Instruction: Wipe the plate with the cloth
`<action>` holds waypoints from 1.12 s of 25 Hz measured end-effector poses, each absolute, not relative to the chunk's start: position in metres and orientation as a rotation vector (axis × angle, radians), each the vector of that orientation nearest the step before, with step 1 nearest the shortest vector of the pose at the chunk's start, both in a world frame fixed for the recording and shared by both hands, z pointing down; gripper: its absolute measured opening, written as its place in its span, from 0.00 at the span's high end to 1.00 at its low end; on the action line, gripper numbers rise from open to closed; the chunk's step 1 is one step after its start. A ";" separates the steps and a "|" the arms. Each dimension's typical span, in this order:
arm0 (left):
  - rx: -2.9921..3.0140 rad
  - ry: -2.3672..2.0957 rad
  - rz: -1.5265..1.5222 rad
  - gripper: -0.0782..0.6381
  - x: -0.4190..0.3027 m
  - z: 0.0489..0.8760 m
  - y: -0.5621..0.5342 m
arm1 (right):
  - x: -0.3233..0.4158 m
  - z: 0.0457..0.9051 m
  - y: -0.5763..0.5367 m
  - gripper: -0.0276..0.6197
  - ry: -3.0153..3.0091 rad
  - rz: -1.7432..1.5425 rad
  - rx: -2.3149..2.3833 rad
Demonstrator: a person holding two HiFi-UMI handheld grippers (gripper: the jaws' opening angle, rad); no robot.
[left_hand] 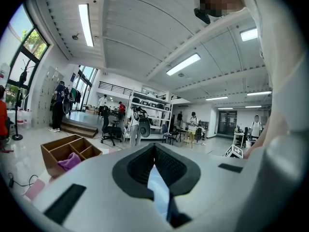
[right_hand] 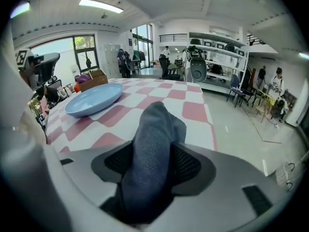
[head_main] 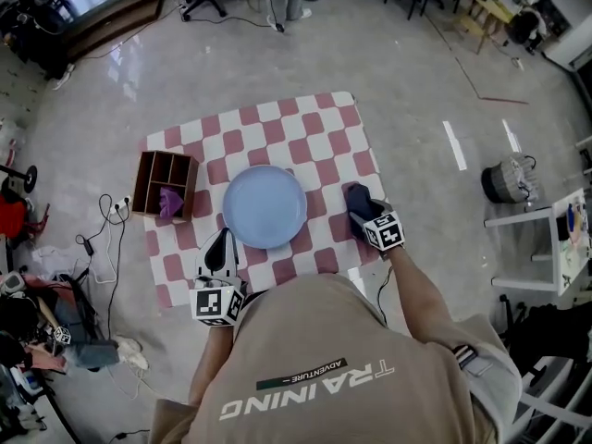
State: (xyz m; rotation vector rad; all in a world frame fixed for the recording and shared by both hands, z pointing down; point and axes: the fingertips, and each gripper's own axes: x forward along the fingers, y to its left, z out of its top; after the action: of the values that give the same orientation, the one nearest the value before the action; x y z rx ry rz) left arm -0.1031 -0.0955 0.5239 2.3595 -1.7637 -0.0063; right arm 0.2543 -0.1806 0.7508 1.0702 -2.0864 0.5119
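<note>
A light blue plate (head_main: pixel 265 206) (right_hand: pixel 94 99) sits in the middle of a red-and-white checked mat (head_main: pixel 314 146) on the floor. A dark blue-grey cloth (head_main: pixel 359 198) (right_hand: pixel 152 149) lies bunched at the plate's right, on the mat. My right gripper (head_main: pixel 365 211) (right_hand: pixel 153 146) is lowered over it, jaws wide, with the cloth filling the gap between them. My left gripper (head_main: pixel 222 245) (left_hand: pixel 155 170) rests at the plate's near-left rim. Its jaws are closed to a thin slit through which the plate's blue shows.
A wooden compartment box (head_main: pixel 165 183) (left_hand: pixel 67 151) with a purple cloth (head_main: pixel 170 200) stands at the mat's left edge. Cables (head_main: pixel 102 239) and clutter lie further left. A basket (head_main: pixel 509 181) and a white table (head_main: pixel 546 248) stand at the right.
</note>
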 end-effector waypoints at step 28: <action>2.388 -1.783 -0.064 0.88 -0.119 0.506 -0.102 | 0.102 0.516 -0.173 0.78 -2.639 0.100 0.976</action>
State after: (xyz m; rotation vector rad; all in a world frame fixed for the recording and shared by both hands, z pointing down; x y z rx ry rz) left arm -0.1191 -0.1022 0.5059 2.3882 -1.7833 -0.0641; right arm 0.1017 -0.1729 0.5159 0.9759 -2.6390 0.1001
